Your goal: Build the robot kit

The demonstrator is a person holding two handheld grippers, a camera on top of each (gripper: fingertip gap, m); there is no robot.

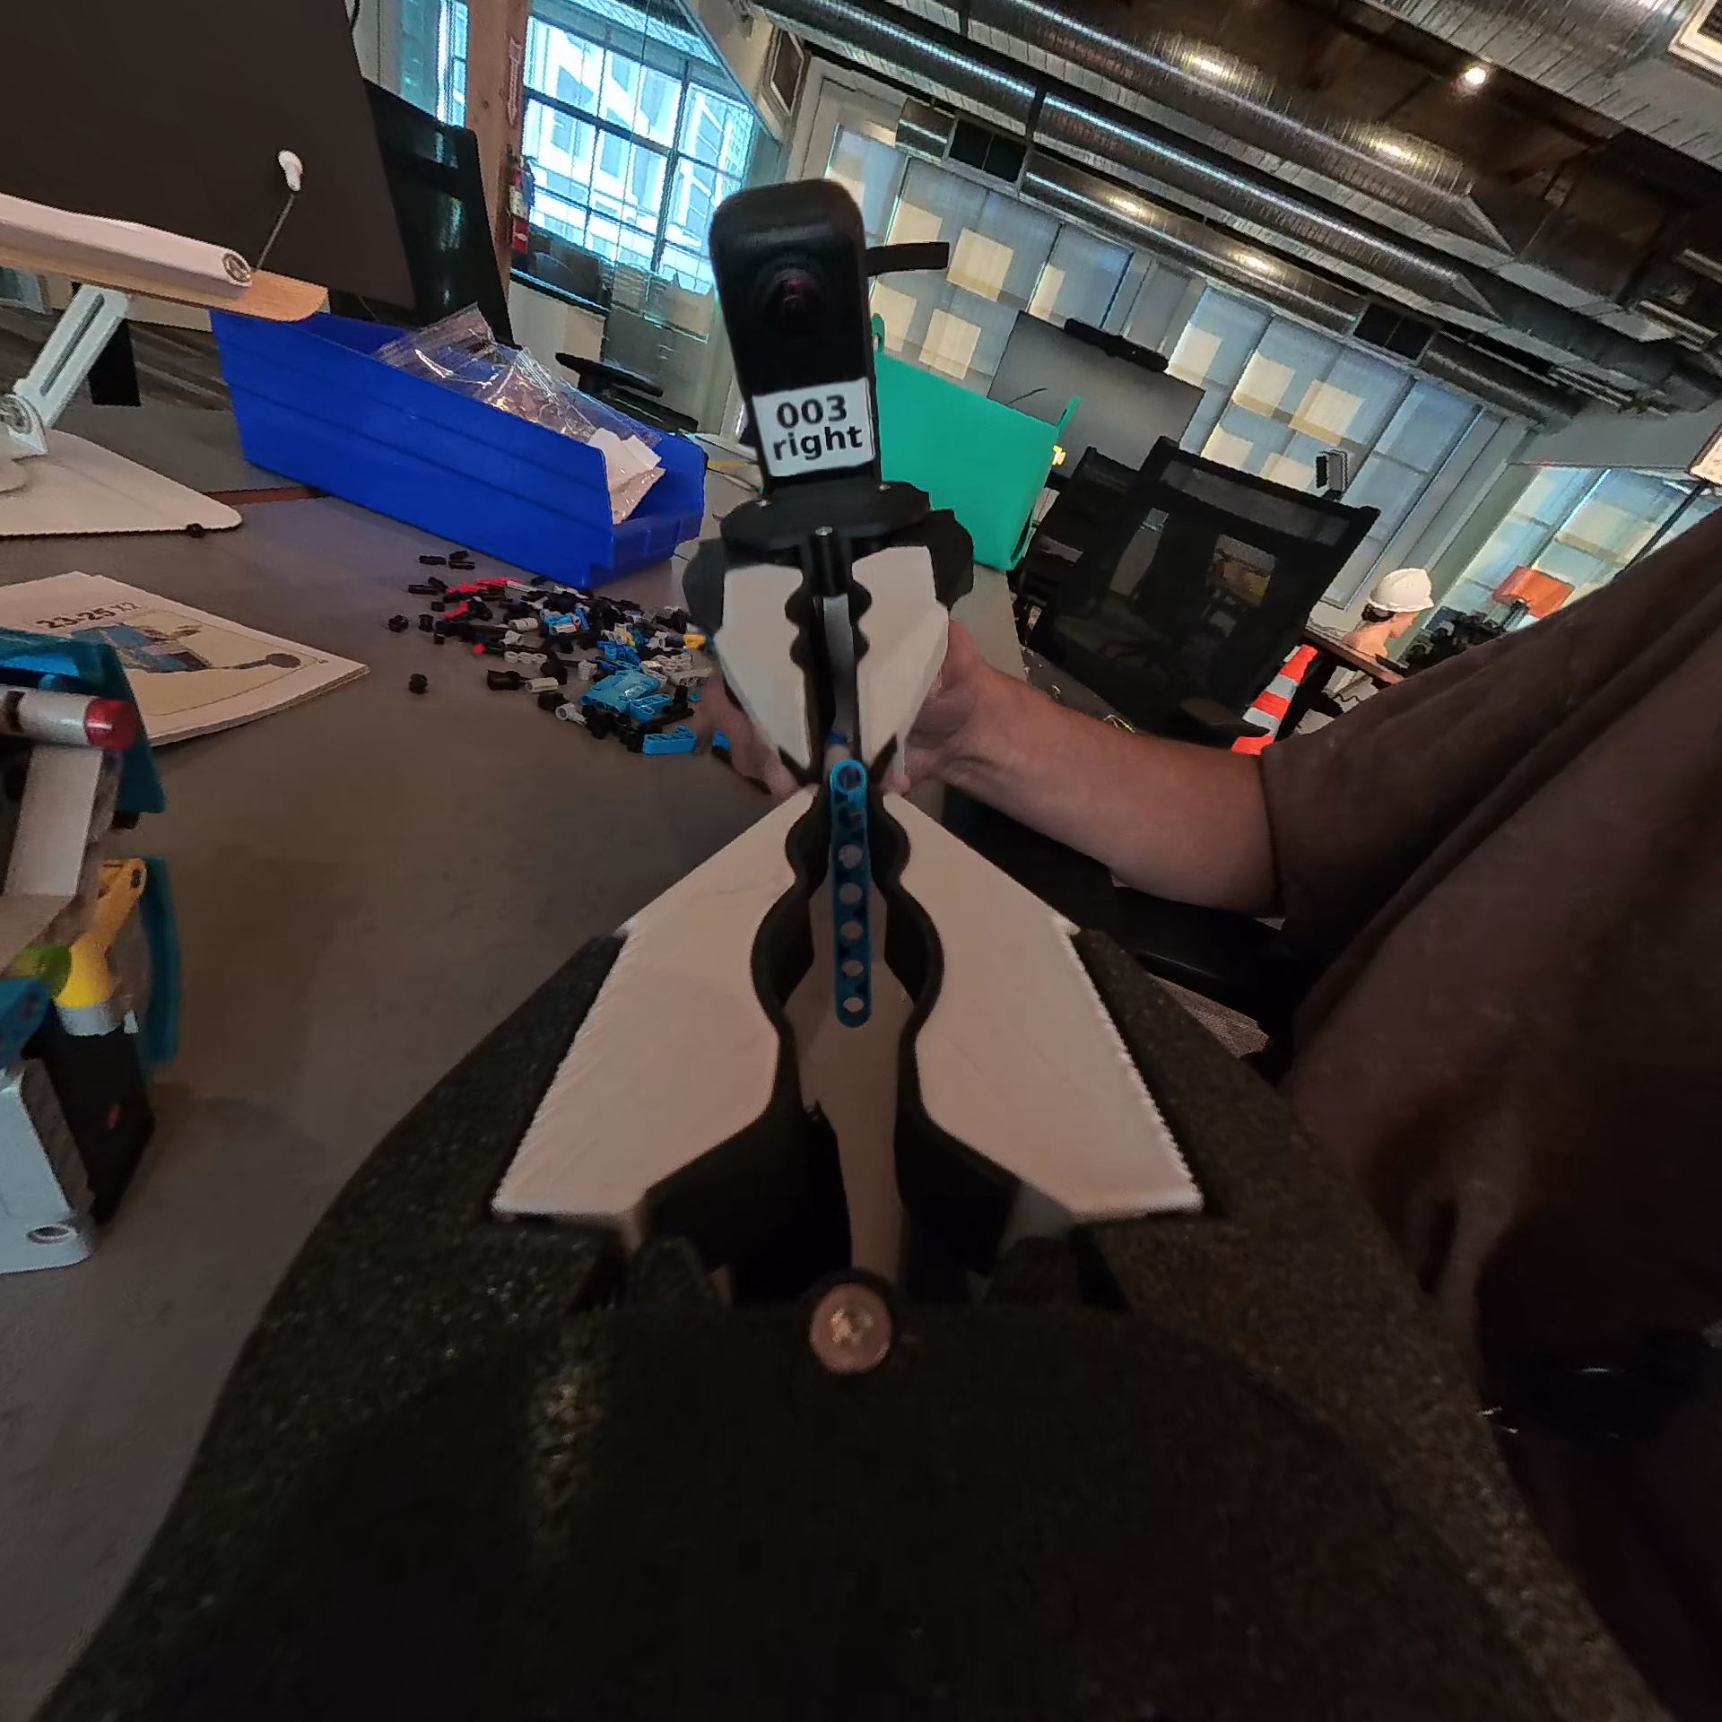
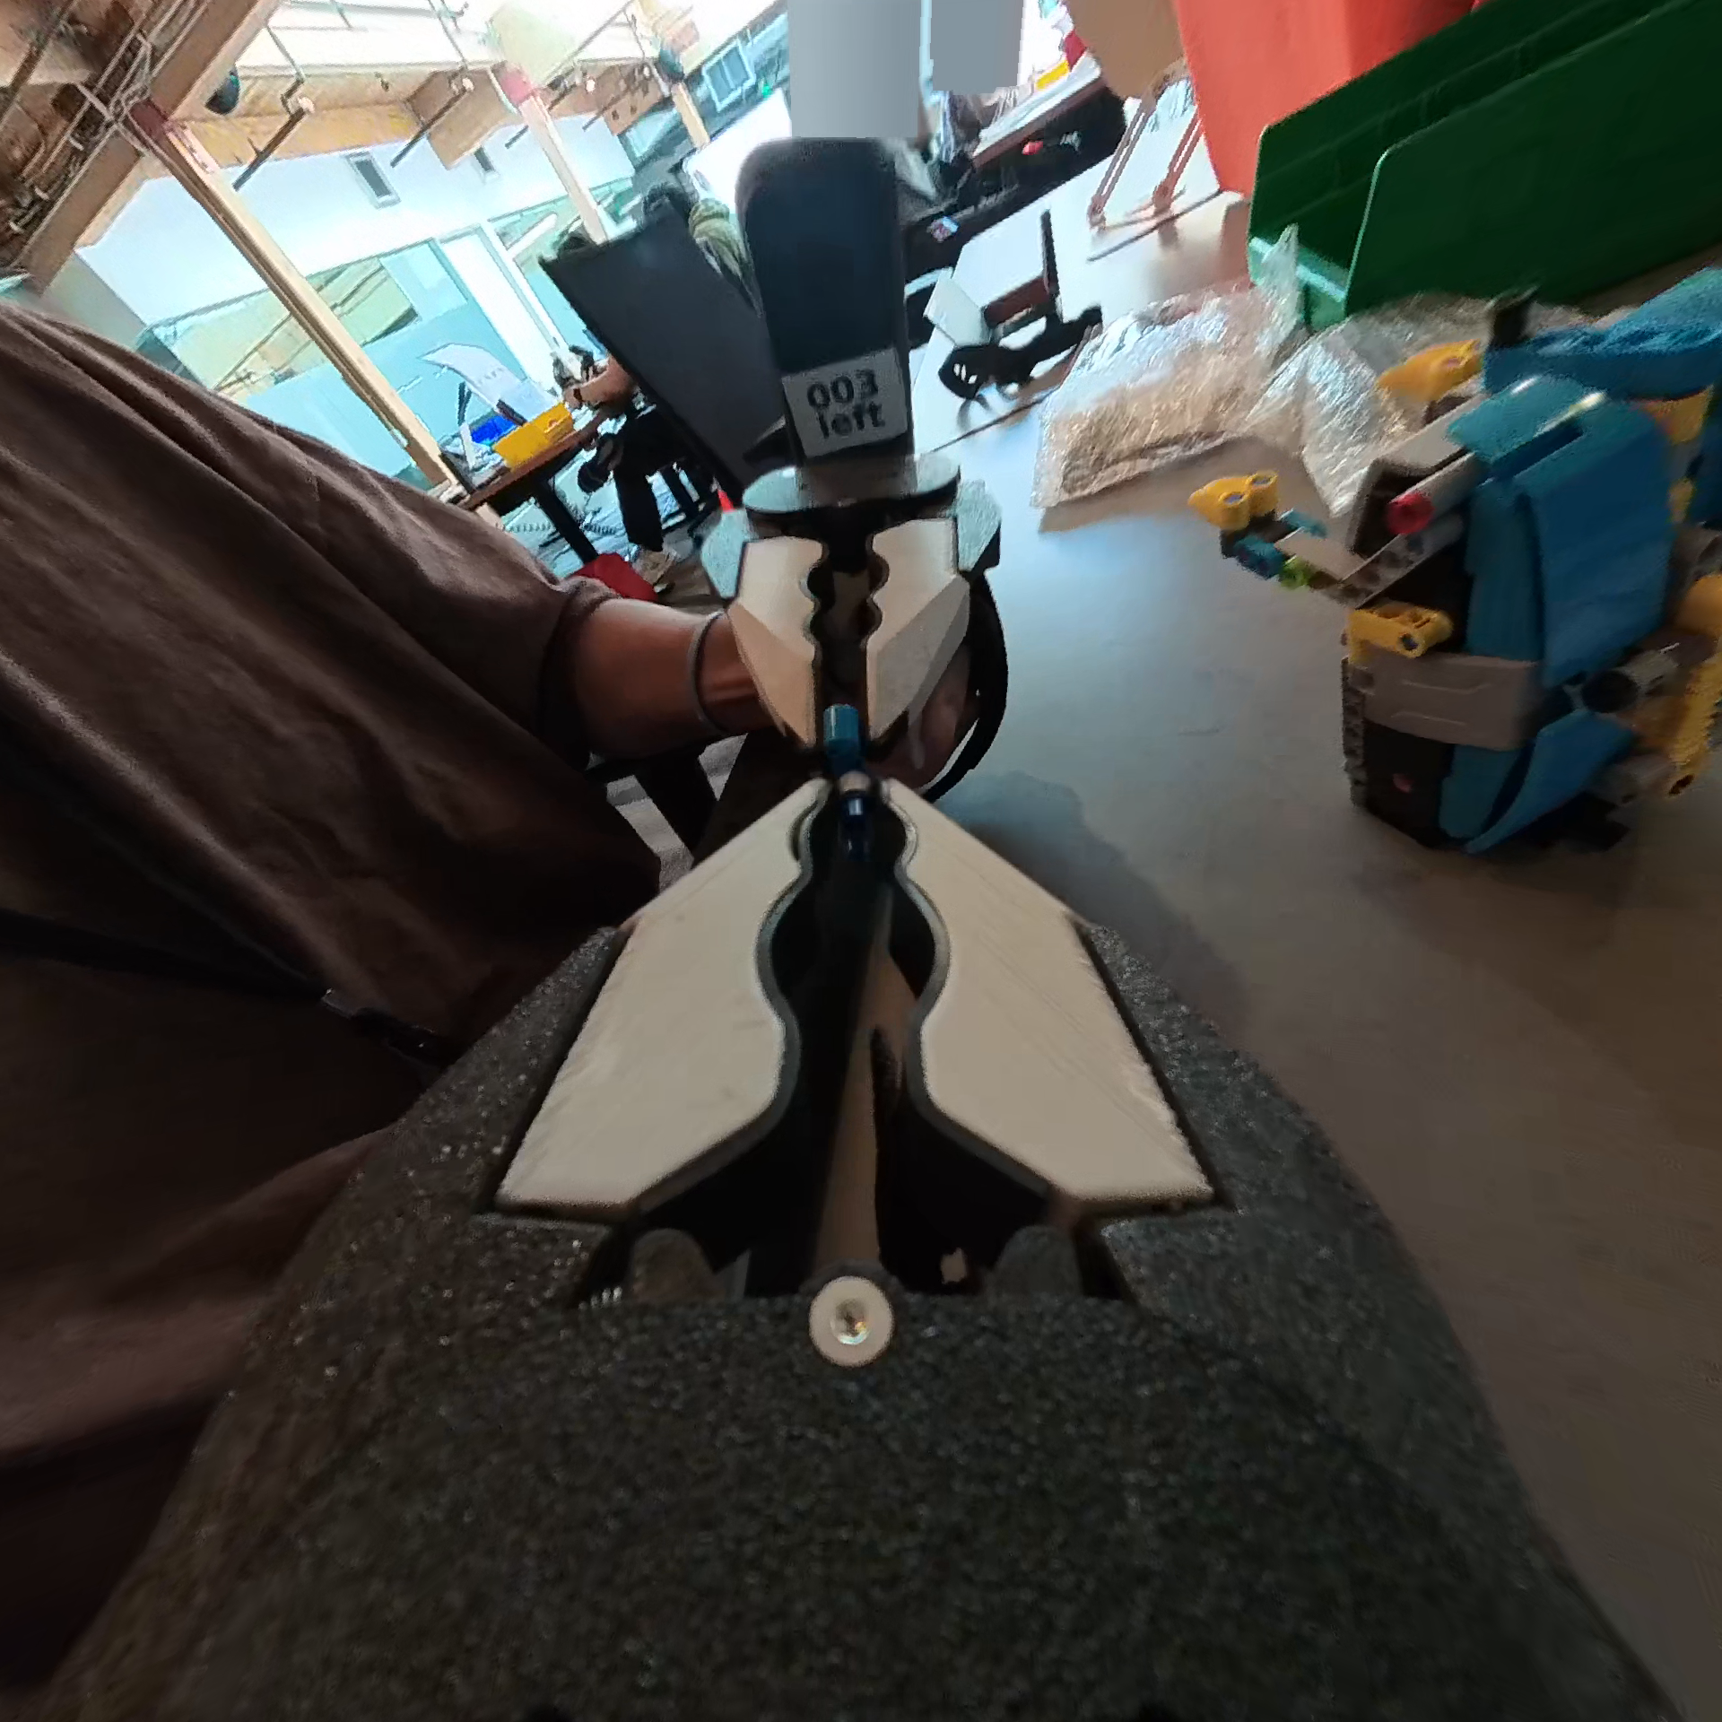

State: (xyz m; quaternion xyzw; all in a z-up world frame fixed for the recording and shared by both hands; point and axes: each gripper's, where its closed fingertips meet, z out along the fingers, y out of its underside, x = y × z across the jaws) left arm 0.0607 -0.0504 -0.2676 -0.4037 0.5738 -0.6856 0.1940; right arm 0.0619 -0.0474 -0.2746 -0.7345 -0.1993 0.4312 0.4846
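Note:
My left gripper (image 1: 850, 792) is shut on a blue perforated beam (image 1: 850, 895), which runs lengthwise between its white fingers and sticks out a little past the tips. My right gripper (image 1: 843, 745) faces it tip to tip, almost touching the beam's end. In the right wrist view my right gripper (image 2: 853, 792) is shut on a small blue pin (image 2: 854, 809) that points at the beam's end (image 2: 841, 725), held in the left gripper (image 2: 839, 741). Both grippers are held above the grey table (image 1: 373, 932), in front of a person in a brown shirt.
A pile of small loose parts (image 1: 578, 652) lies behind the grippers, by a blue bin (image 1: 447, 447) of plastic bags. A booklet (image 1: 186, 652) lies to the left. A partly built blue and yellow model (image 2: 1537, 606) stands nearby, with green bins (image 2: 1491, 168) behind it. My two grippers' fingertips are within a few centimetres of each other.

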